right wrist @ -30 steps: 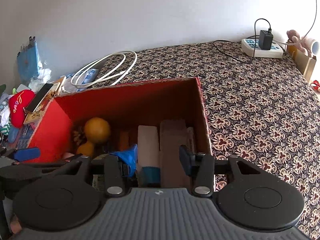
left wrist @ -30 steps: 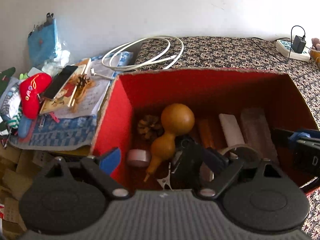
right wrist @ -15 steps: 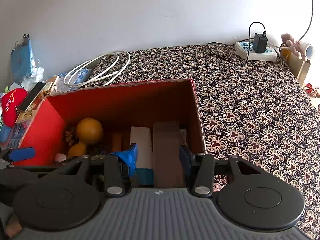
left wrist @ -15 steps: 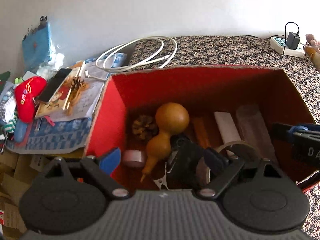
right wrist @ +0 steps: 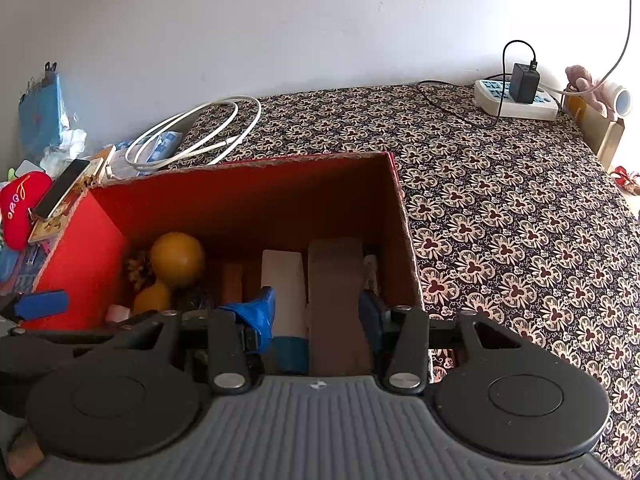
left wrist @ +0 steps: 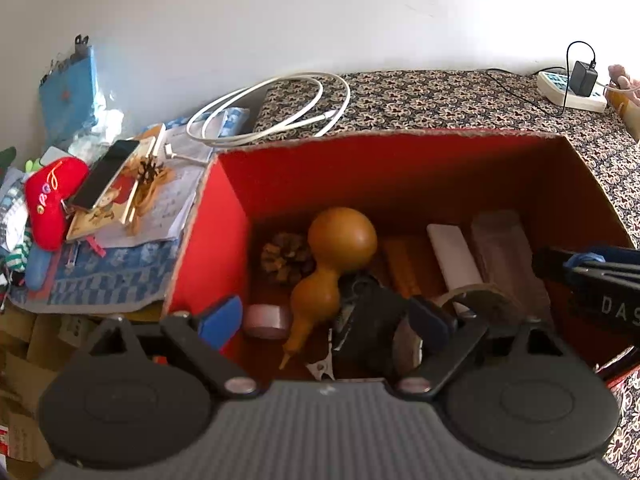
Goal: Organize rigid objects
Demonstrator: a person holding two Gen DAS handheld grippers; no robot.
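Gourd (right wrist: 177, 260) inside red box (right wrist: 248, 196)

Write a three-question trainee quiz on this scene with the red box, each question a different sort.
1. True or false: the gourd lies inside the red box.
2. Multiple choice: the white cable lies A) inside the box, B) behind the box, outside it, C) between the left gripper fingers.
3. Fill in: the black charger is plugged into the ____.

Key: 1 true; 2 B; 3 power strip.
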